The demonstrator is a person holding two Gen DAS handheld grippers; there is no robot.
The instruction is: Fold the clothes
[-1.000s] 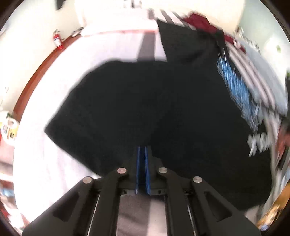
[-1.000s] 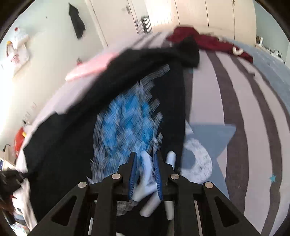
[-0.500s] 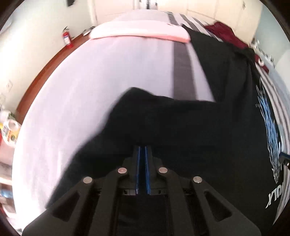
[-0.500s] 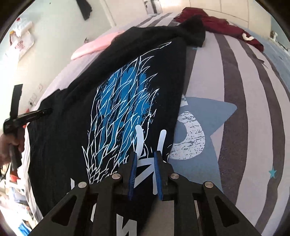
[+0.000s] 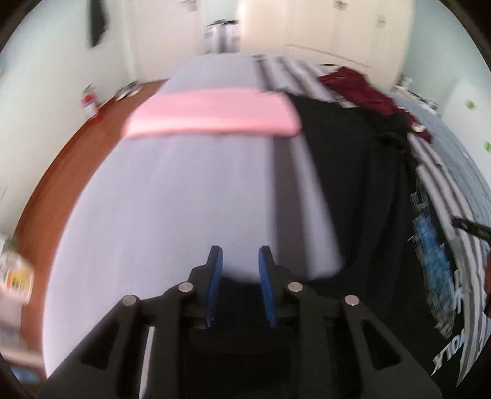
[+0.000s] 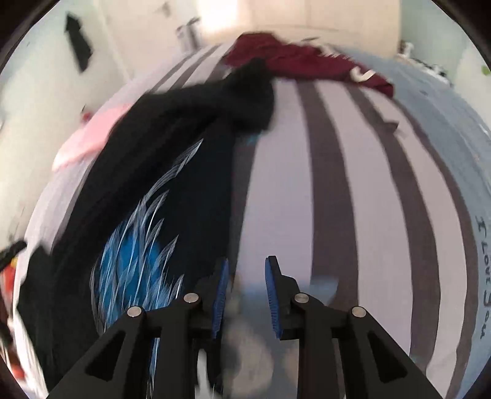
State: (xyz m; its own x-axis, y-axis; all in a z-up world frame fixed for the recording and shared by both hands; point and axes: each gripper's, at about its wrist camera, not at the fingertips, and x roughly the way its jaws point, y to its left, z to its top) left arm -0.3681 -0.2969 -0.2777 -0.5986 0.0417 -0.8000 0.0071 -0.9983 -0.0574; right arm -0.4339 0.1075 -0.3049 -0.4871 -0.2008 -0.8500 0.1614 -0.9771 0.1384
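A black T-shirt (image 6: pixel 196 196) with a spiky blue-and-white print lies spread lengthwise across a bed (image 6: pixel 343 190) covered in grey-and-white stripes, its far end bunched into a dark heap beside a crumpled maroon garment (image 6: pixel 300 61). White lettering runs along the shirt's near hem, seen at the right edge of the left wrist view, where the same shirt (image 5: pixel 362 190) stretches from near a pink folded cloth (image 5: pixel 211 113) down toward the camera. Both views are blurred.

The left tool (image 5: pixel 240 264) points down over the plain pale part of the bed, its blue pads parted and opening; black fabric shows low between the jaws near their base, but the pads do not press on it. The bulk of the shirt lies to the right of this tool.

The right tool (image 6: pixel 247 276) hangs over a pale stripe just beside the shirt's right edge, its jaws likewise opening with only blurred bedding between them. The blue print sits immediately left of its left finger.

A wooden floor (image 5: pixel 61 172) borders the bed on the left, and pale cupboard doors (image 5: pixel 322 27) line the far wall.
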